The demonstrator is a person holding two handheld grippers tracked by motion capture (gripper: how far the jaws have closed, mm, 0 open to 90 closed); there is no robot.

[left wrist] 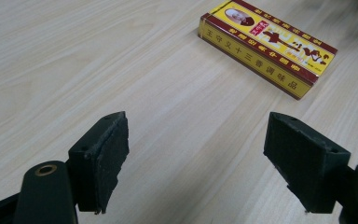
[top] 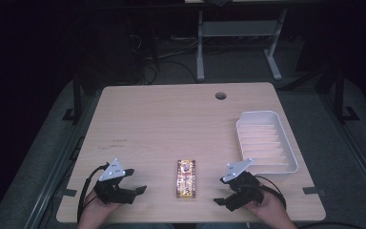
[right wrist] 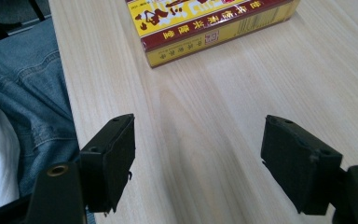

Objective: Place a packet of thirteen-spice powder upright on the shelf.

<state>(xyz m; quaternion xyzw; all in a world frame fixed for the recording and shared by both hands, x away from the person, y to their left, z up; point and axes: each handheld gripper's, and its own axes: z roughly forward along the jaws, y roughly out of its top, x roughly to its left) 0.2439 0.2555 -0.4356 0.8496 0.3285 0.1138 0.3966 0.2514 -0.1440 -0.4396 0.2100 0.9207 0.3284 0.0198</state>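
Observation:
A flat yellow and red box (top: 186, 178) with printed characters lies on the wooden table (top: 171, 119) near its front edge, between my two grippers. My left gripper (top: 136, 182) rests at the front left, open, jaws pointing right toward the box (left wrist: 266, 43), with bare wood between them (left wrist: 196, 158). At the front right, my right gripper (top: 221, 191) is open too and points left at the box (right wrist: 205, 23), a short way off. Nothing sits between its jaws (right wrist: 198, 158).
A white ribbed tray (top: 266, 141) stands at the right edge of the table, just beyond my right gripper. A round cable hole (top: 220, 96) is at the back. The person's jeans (right wrist: 32, 93) show past the table's front edge.

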